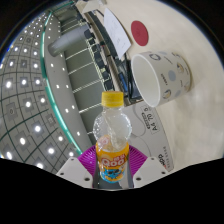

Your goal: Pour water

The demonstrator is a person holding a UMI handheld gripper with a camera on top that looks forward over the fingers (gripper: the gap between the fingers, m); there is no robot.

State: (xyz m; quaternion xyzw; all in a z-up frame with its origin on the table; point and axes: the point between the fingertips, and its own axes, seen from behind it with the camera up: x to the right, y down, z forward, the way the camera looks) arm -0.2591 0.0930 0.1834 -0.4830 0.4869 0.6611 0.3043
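At the lower middle of the frame the claw [113,168] pinches the bottle [113,140] at its label; smooth plastic, light, slightly squashy. The cup [157,76] tilts upper right.

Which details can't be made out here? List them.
- Bottle base, gripper view: hidden below the tongs.
- Water level: label covers the bottle body.
- Paper cup contents: opening faces away sideways, inside shadowed.
- Cup print: too small to read.
- Table far end: cut off.

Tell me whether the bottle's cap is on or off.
On: a yellow cap sits on the neck of the bottle, which the gripper holds between its pads.
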